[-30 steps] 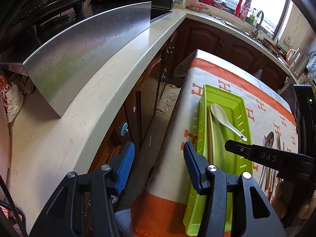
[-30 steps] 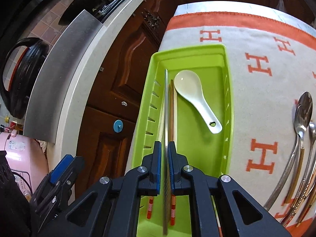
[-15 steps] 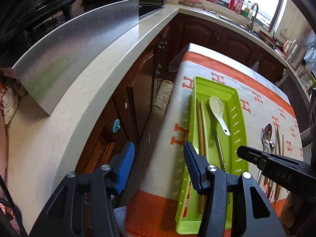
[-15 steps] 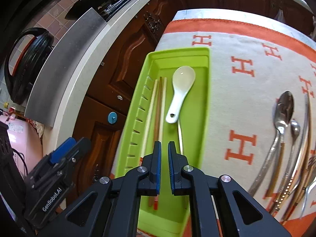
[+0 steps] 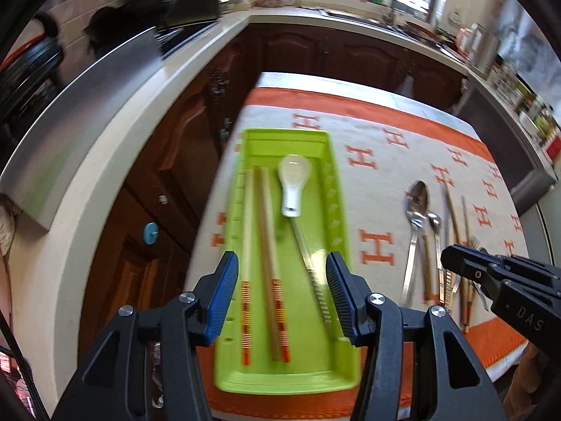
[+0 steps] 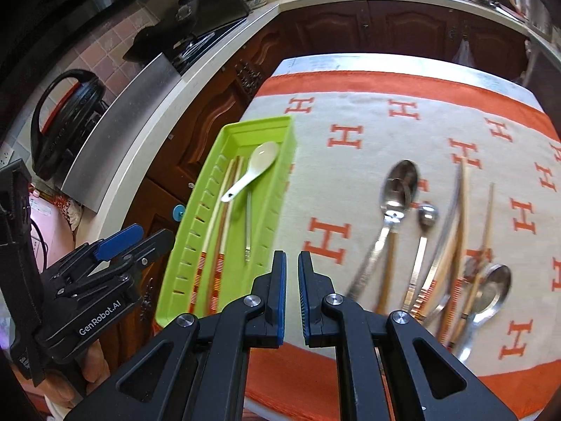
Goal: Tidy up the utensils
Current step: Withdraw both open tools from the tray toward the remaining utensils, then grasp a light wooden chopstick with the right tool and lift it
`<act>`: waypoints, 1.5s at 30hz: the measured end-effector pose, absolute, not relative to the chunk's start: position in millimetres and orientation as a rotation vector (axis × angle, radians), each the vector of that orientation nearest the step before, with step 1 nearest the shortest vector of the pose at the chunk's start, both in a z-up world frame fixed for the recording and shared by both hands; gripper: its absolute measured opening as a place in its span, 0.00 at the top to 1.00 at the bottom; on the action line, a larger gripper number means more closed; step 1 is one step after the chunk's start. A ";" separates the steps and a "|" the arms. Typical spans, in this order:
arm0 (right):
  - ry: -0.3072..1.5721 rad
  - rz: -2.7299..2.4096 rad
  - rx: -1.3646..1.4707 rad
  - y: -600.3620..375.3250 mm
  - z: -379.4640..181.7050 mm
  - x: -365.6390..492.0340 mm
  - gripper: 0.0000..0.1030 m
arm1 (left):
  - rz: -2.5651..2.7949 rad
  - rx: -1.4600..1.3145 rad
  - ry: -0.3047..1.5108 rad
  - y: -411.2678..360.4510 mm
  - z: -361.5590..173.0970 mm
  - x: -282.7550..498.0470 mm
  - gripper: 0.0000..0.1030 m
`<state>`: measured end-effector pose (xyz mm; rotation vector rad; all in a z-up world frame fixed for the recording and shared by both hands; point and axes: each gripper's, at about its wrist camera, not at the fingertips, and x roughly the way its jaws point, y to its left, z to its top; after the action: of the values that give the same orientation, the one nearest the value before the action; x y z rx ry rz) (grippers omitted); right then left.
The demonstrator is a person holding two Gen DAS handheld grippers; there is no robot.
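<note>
Beyond the nearly shut, empty right gripper [image 6: 291, 294] lay slick, stiff steel spoons [image 6: 394, 207], best pinched mid-handle; left gripper [image 5: 280, 301] gaped empty.

The left tool [image 5: 282, 291] points steeply down, its blue-padded jaws standing apart with nothing gripped between them. The right tool [image 6: 292, 294] also tilts steeply down, its jaws drawn nearly together with only a narrow slit left and nothing held. Each shows at the edge of the other's view, side by side. A hand [image 6: 89, 368] shows beneath the left tool's body.
</note>
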<state>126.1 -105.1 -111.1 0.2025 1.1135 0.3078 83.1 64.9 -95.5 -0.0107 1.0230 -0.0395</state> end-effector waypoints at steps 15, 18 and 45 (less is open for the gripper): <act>1.104 0.172 0.360 -267.7 -131.5 114.9 0.88 | -0.265 0.037 1.150 -59.5 -128.6 94.0 0.51; 1.124 0.176 0.384 -279.8 -144.8 128.5 0.87 | -0.275 0.045 1.161 -70.0 -137.0 94.8 0.47; 1.245 0.181 0.257 -255.0 -204.4 191.4 1.00 | -0.249 0.003 1.164 -86.4 -152.2 94.1 0.35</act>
<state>191.4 -255.0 -204.4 0.2568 1.2450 0.1813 94.1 -86.4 -152.2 0.0033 1.1644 -0.2492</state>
